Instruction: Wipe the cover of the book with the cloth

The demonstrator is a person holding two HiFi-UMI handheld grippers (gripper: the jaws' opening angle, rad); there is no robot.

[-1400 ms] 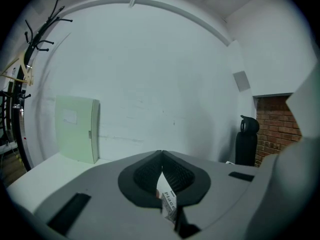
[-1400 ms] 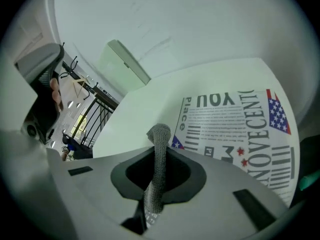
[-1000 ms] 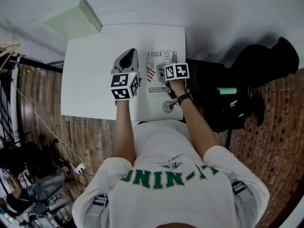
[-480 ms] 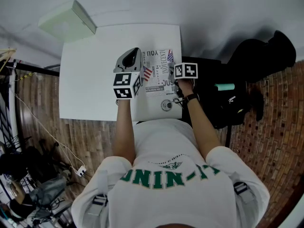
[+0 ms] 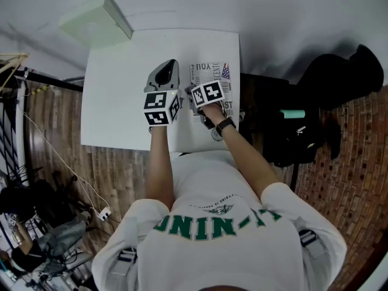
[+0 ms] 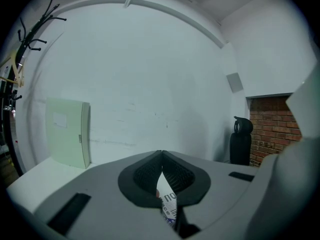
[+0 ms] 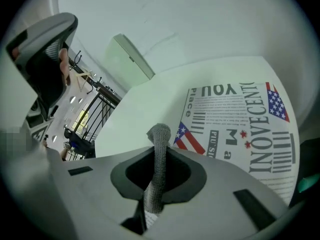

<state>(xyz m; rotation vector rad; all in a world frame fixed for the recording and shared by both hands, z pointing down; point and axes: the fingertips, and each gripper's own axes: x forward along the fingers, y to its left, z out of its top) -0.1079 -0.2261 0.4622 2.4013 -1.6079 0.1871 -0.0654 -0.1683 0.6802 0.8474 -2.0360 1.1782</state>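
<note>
The book (image 5: 213, 71), its cover printed like a newspaper with a flag, lies on the right part of the white table (image 5: 118, 96). My left gripper (image 5: 169, 66) sits at the book's left edge, shut on a sliver of the printed cover (image 6: 168, 200). My right gripper (image 5: 202, 97) is over the cover's lower left part, shut on a grey cloth (image 7: 159, 151) that pokes out past its jaws. In the right gripper view the book (image 7: 242, 129) spreads out ahead and to the right. Where the cloth meets the cover is hidden under the marker cube.
A pale green box (image 5: 97, 22) stands at the table's far left corner, also seen as the green box (image 6: 67, 131) against the white wall. A black chair with dark bags (image 5: 330, 83) stands right of the table. Brick floor and cables (image 5: 66, 168) lie to the left.
My right gripper with the cloth swept from the book's right edge across to its left part. The left gripper stayed put on the book's edge.
</note>
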